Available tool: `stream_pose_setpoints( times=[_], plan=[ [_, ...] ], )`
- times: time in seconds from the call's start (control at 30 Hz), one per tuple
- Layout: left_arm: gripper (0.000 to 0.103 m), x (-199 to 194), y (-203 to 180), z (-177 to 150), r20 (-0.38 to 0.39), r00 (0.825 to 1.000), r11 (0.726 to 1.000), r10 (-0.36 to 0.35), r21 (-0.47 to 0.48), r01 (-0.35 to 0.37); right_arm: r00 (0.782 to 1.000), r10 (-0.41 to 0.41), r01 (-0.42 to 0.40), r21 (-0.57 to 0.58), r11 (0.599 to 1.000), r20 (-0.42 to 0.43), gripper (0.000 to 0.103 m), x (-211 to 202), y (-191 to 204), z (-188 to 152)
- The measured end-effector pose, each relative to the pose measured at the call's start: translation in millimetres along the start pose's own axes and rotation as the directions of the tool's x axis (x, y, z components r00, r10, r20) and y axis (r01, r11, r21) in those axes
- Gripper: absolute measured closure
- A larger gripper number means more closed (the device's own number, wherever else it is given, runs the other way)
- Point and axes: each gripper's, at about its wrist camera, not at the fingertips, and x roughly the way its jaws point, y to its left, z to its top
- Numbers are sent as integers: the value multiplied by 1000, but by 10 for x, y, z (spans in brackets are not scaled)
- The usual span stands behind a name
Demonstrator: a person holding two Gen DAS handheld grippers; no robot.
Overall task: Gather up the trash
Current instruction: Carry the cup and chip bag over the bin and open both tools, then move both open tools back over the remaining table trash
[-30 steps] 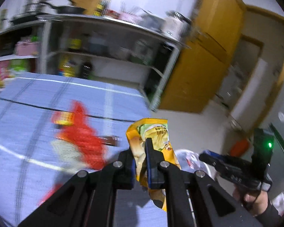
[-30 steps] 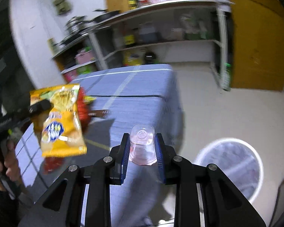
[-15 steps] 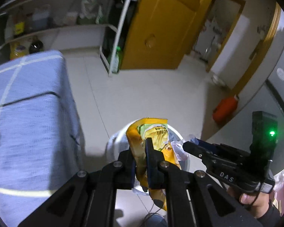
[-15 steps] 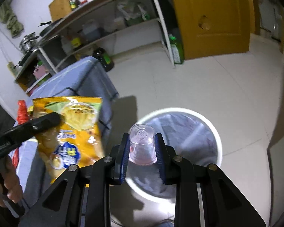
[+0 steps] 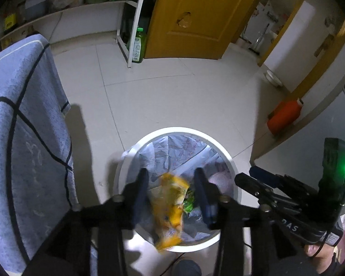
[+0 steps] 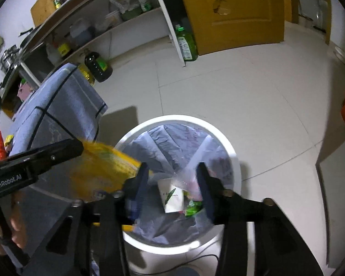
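Both jaw pairs are opening over the white round liner-lined bin (image 5: 227, 161): the crumpled yellow snack bag (image 5: 170, 209) is released between the left gripper (image 5: 172, 195) pads, the clear plastic cup (image 6: 191, 181) between the right gripper (image 6: 172, 188) pads; the bag's low edge, judged near the rim, may be snagged there

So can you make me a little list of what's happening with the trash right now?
place: above the white trash bin, lined with a plastic bag
left gripper: jaws opening, yellow chip bag blurred between them, not pinched
right gripper: jaws opening, clear plastic cup blurred between them
already in bin: white carton, green wrapper
nearby: blue tablecloth, green bottle, orange container on the floor
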Motion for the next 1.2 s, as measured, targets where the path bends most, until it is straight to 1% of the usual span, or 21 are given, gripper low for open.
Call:
stream_pose_setpoints(
  times=[0.13,0.27,0.4,0.47,0.53,0.67,0.7,0.73,0.83,0.93,1.07,1.2],
  plan=[
    [59,-32,15,26,14,1000,1000,0,-7,0,1000,-1,0,11,1000,13,54,-64,-30,11],
    [59,-270,12,13,65,998,1000,-17,-16,18,999,19,-18,-4,1000,44,54,-219,74,42],
    [59,-637,23,-79,140,990,999,-27,-14,29,993,77,-74,-40,996,87,54,-469,269,54],
    [58,-828,64,-149,173,985,999,-27,-26,32,986,123,-114,-79,990,115,54,-623,445,36],
    [58,-1028,125,-238,205,978,999,-25,-34,33,980,150,-135,-116,984,128,54,-726,607,5],
    [57,-1442,310,-431,265,964,999,5,-52,9,968,206,-175,-203,963,143,54,-910,996,-66],
    [55,-1536,363,-477,277,961,998,12,-57,4,963,227,-191,-229,954,144,54,-957,1123,-88],
    [53,-1641,431,-539,290,957,998,27,-64,-8,960,242,-203,-245,948,143,54,-980,1208,-106],
    [50,-1901,652,-708,321,943,994,85,-92,-58,948,290,-243,-293,925,130,54,-1039,1502,-180],
    [46,-2084,874,-846,338,935,990,110,-124,-72,940,325,-272,-344,899,106,54,-1047,1798,-267],
    [45,-2294,1143,-1045,365,915,980,173,-157,-122,931,359,-298,-416,859,74,54,-1035,2196,-355],
    [44,-2457,1422,-1224,381,897,968,222,-196,-156,924,379,-316,-462,829,46,54,-1005,2462,-434]
  ],
)
